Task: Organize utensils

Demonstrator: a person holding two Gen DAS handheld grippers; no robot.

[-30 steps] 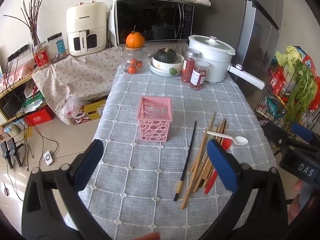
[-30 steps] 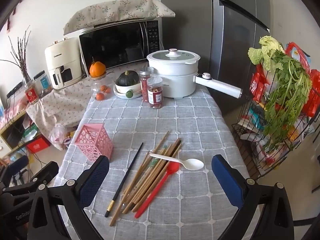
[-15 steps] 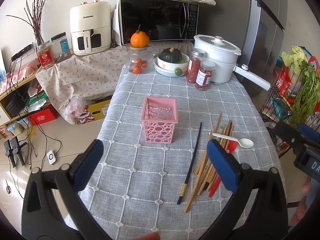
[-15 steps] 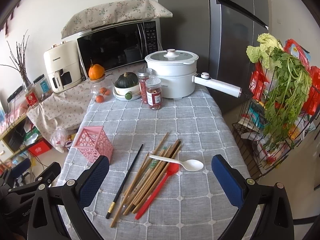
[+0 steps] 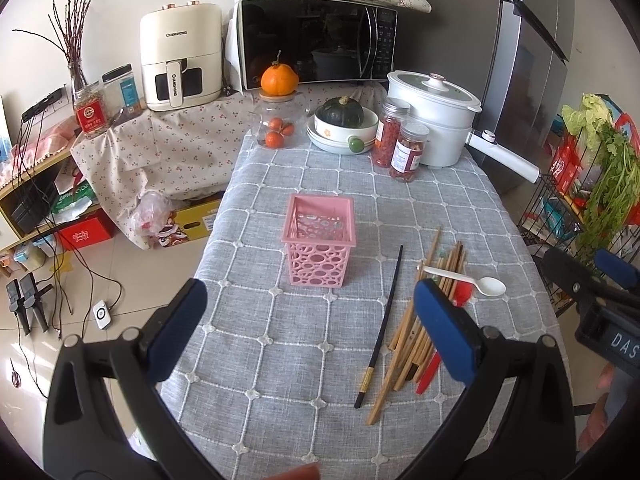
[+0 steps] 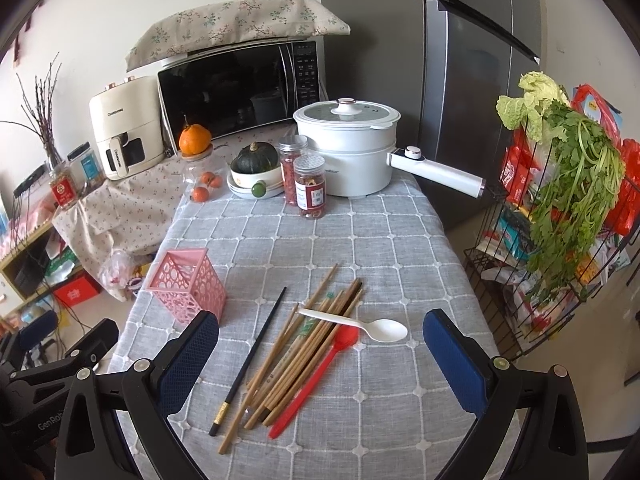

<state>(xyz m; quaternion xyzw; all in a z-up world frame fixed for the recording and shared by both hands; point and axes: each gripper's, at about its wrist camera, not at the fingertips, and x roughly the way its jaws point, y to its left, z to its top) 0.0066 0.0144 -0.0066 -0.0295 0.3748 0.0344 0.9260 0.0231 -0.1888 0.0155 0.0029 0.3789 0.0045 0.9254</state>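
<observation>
A pink perforated holder (image 5: 321, 249) stands upright and empty mid-table; it also shows in the right wrist view (image 6: 188, 286). To its right lie a black chopstick (image 5: 383, 324) (image 6: 250, 360), a bundle of wooden chopsticks (image 5: 416, 320) (image 6: 296, 356), a red spoon (image 6: 320, 376) and a white spoon (image 5: 476, 282) (image 6: 360, 325). My left gripper (image 5: 308, 328) is open and empty above the near table, in front of the holder. My right gripper (image 6: 320, 364) is open and empty above the utensil pile.
At the table's far end stand a white pot (image 6: 352, 148) with a long handle, two spice jars (image 6: 308, 190), a bowl with a squash (image 6: 256, 168) and a jar topped by an orange (image 6: 198, 160). A wire rack with greens (image 6: 568, 208) stands right of the table.
Both grippers have drifted a little; the table objects sit slightly lower and more centred in the left view. Nothing on the table has moved. Both grippers stay open.
</observation>
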